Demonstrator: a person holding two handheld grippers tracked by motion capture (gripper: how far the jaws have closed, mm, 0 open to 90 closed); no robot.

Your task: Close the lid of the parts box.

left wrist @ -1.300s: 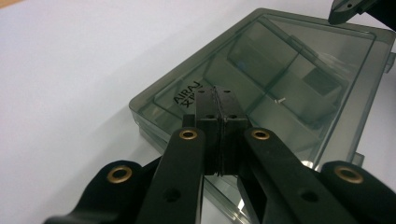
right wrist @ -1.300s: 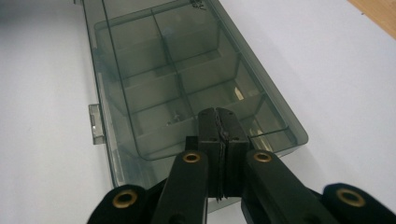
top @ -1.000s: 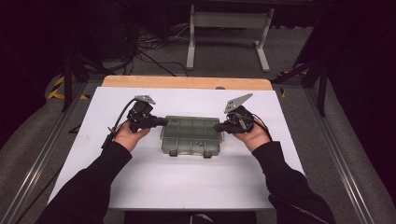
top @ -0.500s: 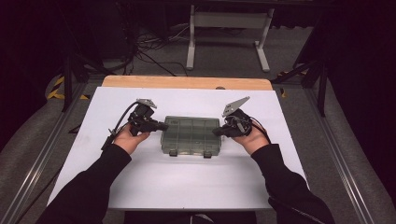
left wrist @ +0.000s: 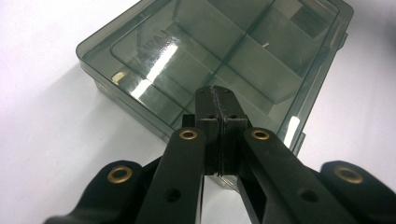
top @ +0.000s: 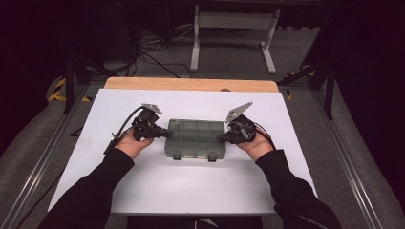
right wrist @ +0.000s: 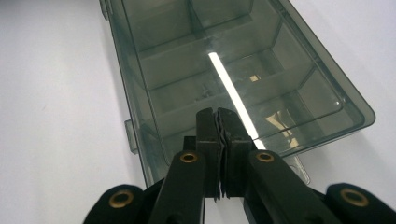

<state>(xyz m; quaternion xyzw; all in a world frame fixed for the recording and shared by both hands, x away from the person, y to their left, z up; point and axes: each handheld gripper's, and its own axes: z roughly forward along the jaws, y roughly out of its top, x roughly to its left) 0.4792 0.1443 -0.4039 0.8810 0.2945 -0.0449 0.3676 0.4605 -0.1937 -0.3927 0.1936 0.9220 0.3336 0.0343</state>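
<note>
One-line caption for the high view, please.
Two hand-held grippers, left gripper and right gripper, both shut, flank a closed smoky compartment box on a white table.

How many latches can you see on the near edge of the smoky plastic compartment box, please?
2: the left latch and the right latch sit on the near edge of the box. Any on the far edge would be hidden.
</note>
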